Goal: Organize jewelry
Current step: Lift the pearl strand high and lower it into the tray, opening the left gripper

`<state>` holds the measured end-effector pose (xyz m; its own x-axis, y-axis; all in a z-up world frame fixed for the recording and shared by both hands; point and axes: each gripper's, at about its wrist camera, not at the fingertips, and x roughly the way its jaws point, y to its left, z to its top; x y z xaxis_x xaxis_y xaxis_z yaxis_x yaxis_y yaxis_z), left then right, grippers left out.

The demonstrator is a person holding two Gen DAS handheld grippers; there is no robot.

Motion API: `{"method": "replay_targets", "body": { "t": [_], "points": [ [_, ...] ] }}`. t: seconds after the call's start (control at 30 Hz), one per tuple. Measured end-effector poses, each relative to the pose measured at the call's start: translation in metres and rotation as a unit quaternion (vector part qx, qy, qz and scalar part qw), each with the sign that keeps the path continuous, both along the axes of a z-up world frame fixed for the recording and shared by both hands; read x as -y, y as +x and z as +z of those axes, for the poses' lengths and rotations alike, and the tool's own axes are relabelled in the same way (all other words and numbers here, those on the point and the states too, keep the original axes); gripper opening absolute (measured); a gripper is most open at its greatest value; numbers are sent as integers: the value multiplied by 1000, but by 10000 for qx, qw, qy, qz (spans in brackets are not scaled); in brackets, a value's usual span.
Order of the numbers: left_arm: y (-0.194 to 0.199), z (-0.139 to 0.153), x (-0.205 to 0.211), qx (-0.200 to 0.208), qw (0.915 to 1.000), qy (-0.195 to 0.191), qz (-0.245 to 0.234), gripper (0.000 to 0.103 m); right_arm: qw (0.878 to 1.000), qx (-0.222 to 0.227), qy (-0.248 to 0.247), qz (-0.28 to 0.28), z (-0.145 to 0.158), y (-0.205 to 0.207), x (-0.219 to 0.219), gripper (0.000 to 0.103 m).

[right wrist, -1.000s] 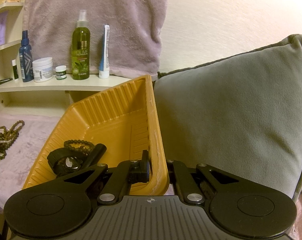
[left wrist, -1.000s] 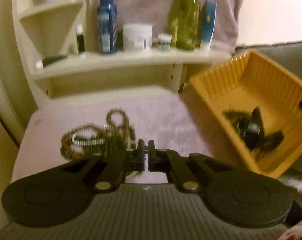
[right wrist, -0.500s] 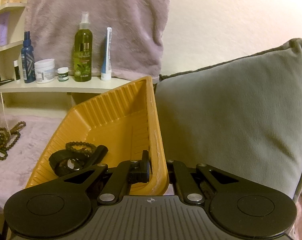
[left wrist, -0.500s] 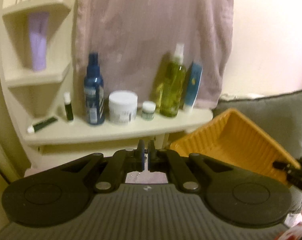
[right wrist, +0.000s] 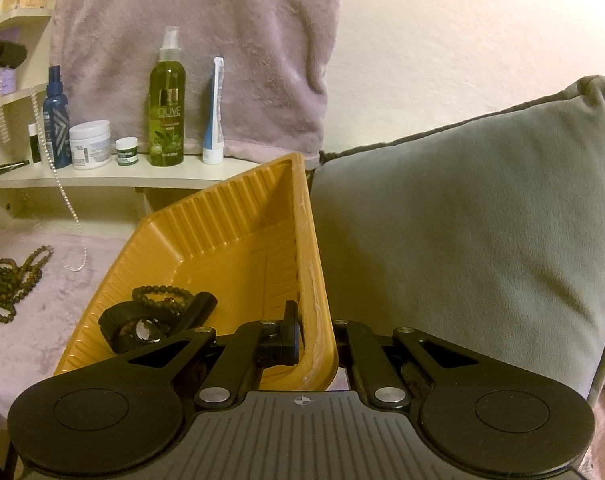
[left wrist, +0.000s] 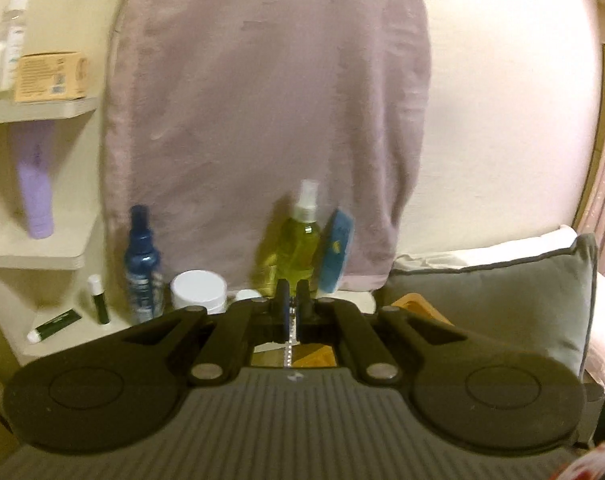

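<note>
Lifted off the bed, the silver chain [right wrist: 58, 172] now dangles from the closed left tongs [left wrist: 290, 310]; right tongs [right wrist: 316, 338] clamp the yellow tray [right wrist: 206, 236] rim; brown beads [right wrist: 10, 280] remain outside

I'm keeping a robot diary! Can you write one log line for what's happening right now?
left gripper: shut on silver chain, lifted, dangling | right gripper: shut on yellow tray rim | brown bead necklace: on cloth
</note>
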<state>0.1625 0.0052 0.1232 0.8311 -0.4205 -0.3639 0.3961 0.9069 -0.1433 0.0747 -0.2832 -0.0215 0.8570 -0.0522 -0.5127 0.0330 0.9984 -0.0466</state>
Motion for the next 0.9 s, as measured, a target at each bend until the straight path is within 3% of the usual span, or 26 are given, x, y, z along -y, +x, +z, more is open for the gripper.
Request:
{"method": "replay_targets", "body": {
  "t": [0.57, 0.9],
  "points": [
    [18, -8, 101, -262, 9942, -89, -1040, 2, 10000, -6, 89, -15, 0, 0, 3, 5],
    [34, -67, 143, -963, 9872, 165, -1257, 3, 9999, -26, 112, -21, -2, 1, 4, 5]
  ]
}}
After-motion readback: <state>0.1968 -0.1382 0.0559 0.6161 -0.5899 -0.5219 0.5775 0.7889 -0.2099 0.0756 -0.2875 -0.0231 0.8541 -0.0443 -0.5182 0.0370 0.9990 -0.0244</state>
